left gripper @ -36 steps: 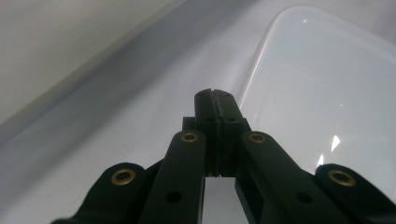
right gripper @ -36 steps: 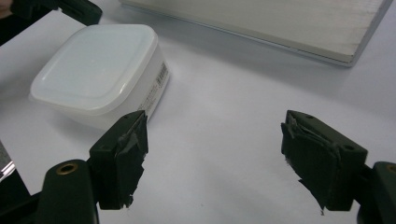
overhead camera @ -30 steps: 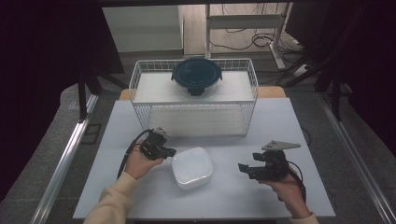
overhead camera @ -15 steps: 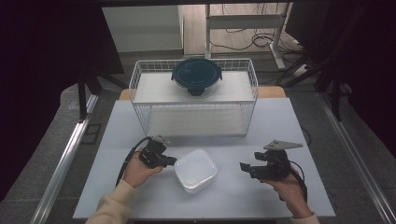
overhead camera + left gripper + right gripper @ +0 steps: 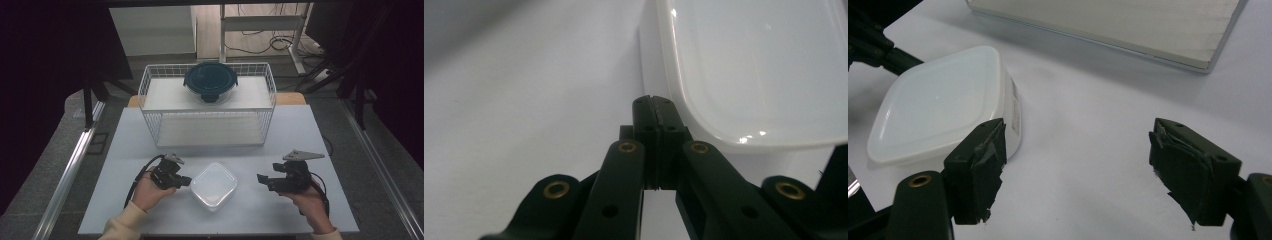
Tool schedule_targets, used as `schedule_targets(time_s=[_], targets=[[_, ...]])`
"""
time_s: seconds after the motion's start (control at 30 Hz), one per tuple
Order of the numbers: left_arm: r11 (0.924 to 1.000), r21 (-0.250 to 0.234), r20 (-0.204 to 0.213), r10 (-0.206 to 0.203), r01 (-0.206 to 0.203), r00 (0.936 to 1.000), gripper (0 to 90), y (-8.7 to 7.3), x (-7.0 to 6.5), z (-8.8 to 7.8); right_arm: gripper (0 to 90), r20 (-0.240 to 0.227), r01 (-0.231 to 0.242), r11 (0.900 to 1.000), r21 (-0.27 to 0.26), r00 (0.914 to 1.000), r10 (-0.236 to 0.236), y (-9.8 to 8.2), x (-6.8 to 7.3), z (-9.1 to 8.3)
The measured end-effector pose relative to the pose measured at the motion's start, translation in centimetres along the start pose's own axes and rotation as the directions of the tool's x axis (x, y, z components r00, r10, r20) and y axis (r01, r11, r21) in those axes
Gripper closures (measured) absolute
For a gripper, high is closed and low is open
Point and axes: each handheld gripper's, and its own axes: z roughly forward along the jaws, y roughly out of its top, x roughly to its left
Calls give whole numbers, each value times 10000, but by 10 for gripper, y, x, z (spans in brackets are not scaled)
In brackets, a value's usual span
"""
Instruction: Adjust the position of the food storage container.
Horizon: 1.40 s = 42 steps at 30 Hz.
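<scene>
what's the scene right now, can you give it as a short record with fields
surface: white table
main item: white lidded plastic container, lying between the two grippers
left gripper: jaws shut, tips at the container's left edge, nothing between them
right gripper: jaws open, empty, apart from the container and pointing toward it
behind: white wire basket rack
on the rack: round container with dark blue lid
lid of white container: on

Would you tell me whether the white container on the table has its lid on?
Lid on: the white container shows a smooth closed top overhanging its walls.
</scene>
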Motion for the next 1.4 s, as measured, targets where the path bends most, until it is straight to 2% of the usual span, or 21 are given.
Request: schedule_targets(time_s=[0.03,0.3,0.33,0.47,0.73,0.83,1.1,1.17,1.2,1.23,1.27,1.33,1.37,1.4], targets=[[10000,55,119,54,-55,9999,899,-2,-5,2,227,-22,-21,10000,12,10000,21,0,0,0],[9994,243,494,251,-264,9985,898,-5,-20,5,227,-20,-29,10000,28,10000,29,0,0,0],[9996,192,678,199,-213,9975,898,-6,-23,5,227,-24,-34,10000,26,10000,34,0,0,-1],[9991,363,820,208,-239,9964,898,-9,-33,8,227,-17,-17,10000,11,10000,17,0,0,-1],[9995,321,1064,-62,28,9943,898,-13,-40,13,227,-13,15,10000,27,10000,-15,0,0,0],[9995,306,1253,-1,-37,9921,897,-14,-46,14,227,-36,-6,10000,49,10000,6,-1,0,0],[9997,216,1408,69,-101,9900,897,-13,-52,17,227,-20,22,10000,84,10000,-22,-1,0,1],[9999,108,1420,44,-60,9899,898,-13,-51,15,227,-6,3,10000,79,10000,-3,-1,0,0],[9996,-251,1135,-130,160,9934,899,-13,-46,7,227,7,-2,10000,65,10000,2,-1,0,0],[9996,-251,1135,-130,160,9934,898,-13,-46,7,227,20,-6,10000,46,10000,6,0,0,0],[9964,-719,1025,-371,445,9940,898,-15,-41,-4,227,20,-2,10000,17,10000,2,0,1,-1],[9887,-1313,866,-615,726,9943,896,-17,-37,-14,227,-36,65,10000,-3,10000,-65,1,2,-1],[9837,-1552,914,-772,908,9928,872,-18,-36,-17,227,-66,70,10000,15,10000,-69,1,3,-1],[9837,-1552,914,-772,908,9928,841,-18,-36,-17,227,-66,70,10000,15,10000,-69,1,3,-1]])
